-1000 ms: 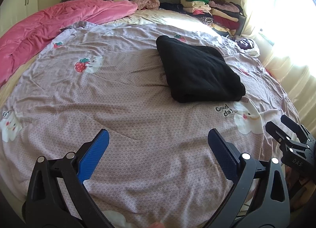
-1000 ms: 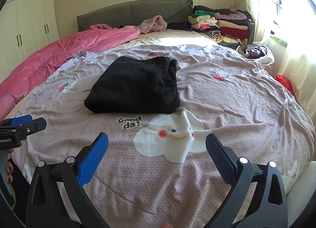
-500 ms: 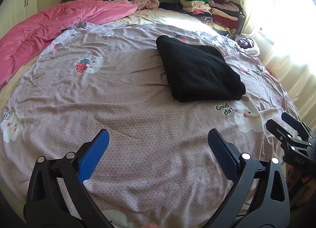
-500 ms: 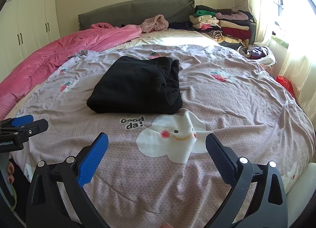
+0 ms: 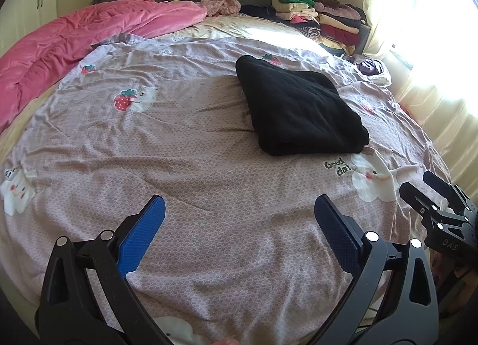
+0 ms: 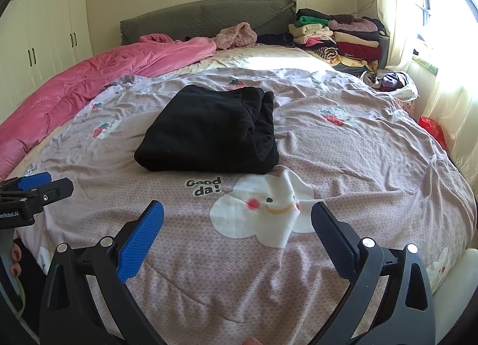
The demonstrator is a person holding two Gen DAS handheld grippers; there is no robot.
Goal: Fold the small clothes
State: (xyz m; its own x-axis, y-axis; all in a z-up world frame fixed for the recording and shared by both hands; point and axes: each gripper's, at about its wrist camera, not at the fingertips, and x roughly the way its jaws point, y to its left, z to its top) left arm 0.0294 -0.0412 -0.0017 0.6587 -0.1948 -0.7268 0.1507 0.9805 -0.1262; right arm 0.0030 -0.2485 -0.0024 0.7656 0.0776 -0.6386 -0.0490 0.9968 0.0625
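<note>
Mauve printed bedspread [image 5: 185, 165] covers the bed, a pink quilt [image 5: 74, 43] bunched at 10 o'clock and stacked clothes [image 6: 337, 37] at 1 o'clock by the bright window. Only the right wrist view shows white wardrobes [image 6: 44, 37]. A folded black garment [image 5: 298, 108] lies mid-bed. Left gripper [image 5: 239, 219] and right gripper [image 6: 237, 222] hover with jaws spread, empty.

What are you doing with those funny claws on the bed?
Folding clothes. A black garment lies folded on the purple bedspread, and nothing is touching it. The left gripper and right gripper both hang open and empty over the bedspread nearer the camera. A stack of folded clothes sits by the headboard.
</note>
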